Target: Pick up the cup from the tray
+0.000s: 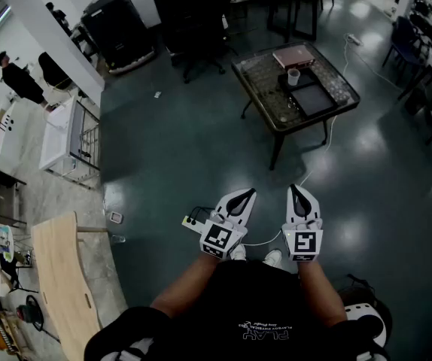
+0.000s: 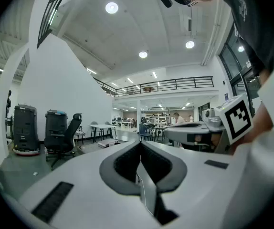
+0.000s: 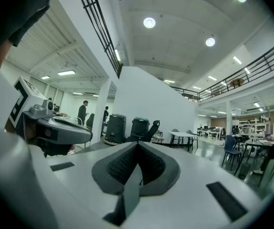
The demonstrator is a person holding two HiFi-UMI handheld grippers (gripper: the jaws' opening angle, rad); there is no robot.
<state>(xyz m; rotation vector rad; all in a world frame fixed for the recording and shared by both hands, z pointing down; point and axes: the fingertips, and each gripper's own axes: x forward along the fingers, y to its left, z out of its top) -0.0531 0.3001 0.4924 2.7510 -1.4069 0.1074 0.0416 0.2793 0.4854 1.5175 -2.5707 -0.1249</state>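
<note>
Task not begun — cup (image 1: 293, 76) sits on the far table (image 1: 264, 90), well apart from left gripper (image 1: 246, 194) and right gripper (image 1: 296, 189) — both closed, empty.

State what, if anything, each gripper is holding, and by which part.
Nothing is held: the left gripper and right gripper are both shut and empty. The cup stands far off on the table.

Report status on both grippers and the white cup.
Left gripper and right gripper shut, empty, level over grey floor. Small white cup untouched on dark square table ahead, beyond reach. White cable trails across floor between.
</note>
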